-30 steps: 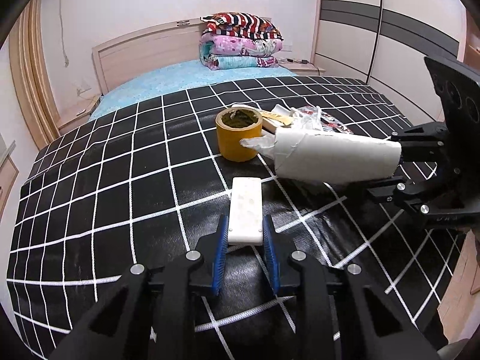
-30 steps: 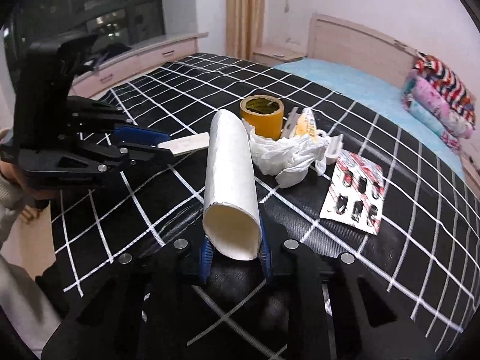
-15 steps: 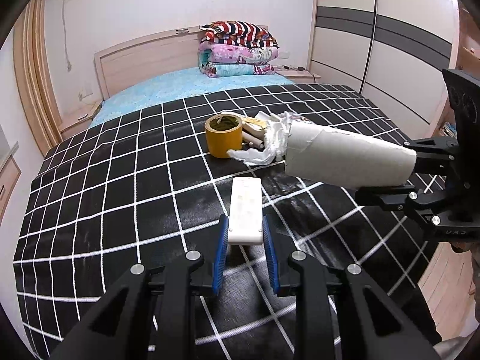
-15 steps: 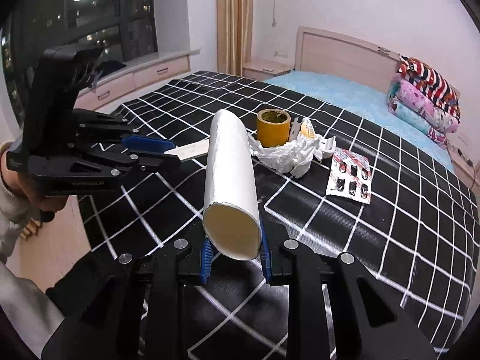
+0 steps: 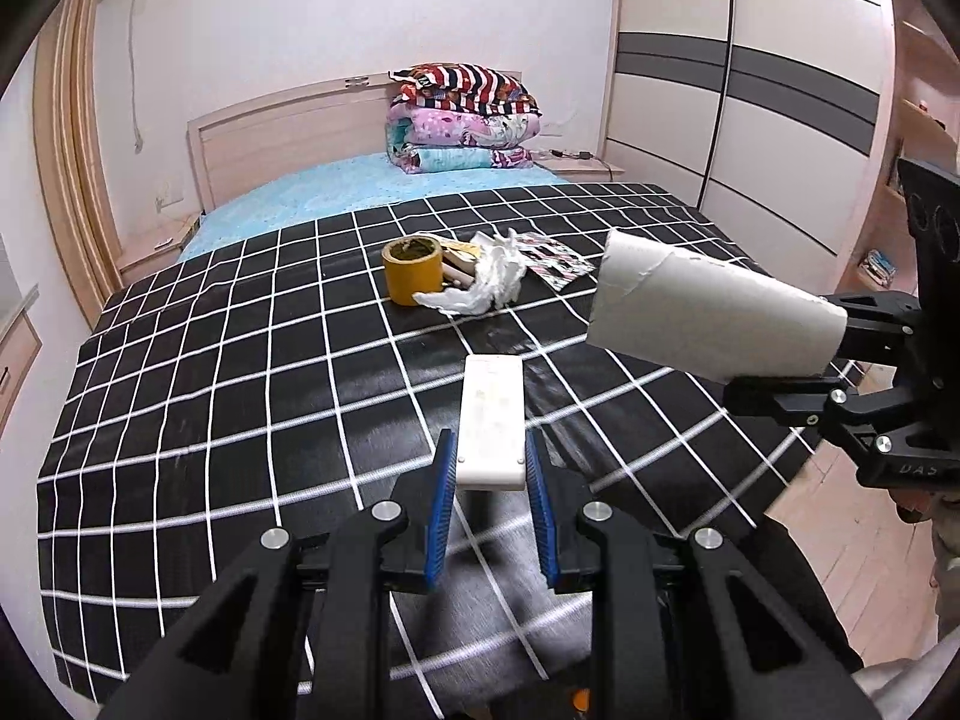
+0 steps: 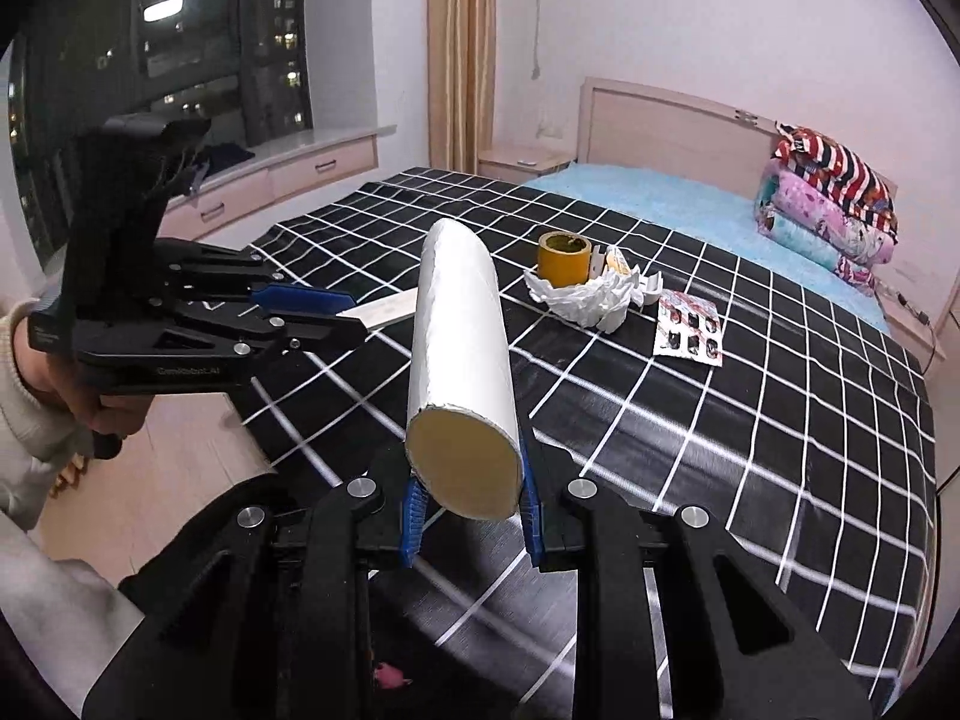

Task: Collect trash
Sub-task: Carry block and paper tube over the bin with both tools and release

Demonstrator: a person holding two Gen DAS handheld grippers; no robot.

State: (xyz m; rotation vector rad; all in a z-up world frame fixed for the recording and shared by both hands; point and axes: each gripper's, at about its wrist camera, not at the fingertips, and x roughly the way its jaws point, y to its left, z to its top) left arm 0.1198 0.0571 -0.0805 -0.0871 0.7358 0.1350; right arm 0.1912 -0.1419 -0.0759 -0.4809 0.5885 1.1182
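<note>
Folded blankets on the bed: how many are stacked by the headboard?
3, in one pile at the head of the bed: a striped blanket on top, a pink blanket under it, and a teal blanket at the bottom. More may be hidden behind.

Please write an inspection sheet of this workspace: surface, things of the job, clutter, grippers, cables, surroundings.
Surface: black blanket with white grid on the bed.
Job's things: white cardboard tube and flat white piece, both held; yellow tape roll, crumpled tissue and blister pack lie on the blanket.
Clutter: folded quilts at the headboard.
Grippers: left hand-held gripper shut on the flat white piece; right hand-held gripper shut on the tube.
Cables: one on the nightstand.
Surroundings: wardrobe, dark window, curtain.
</note>
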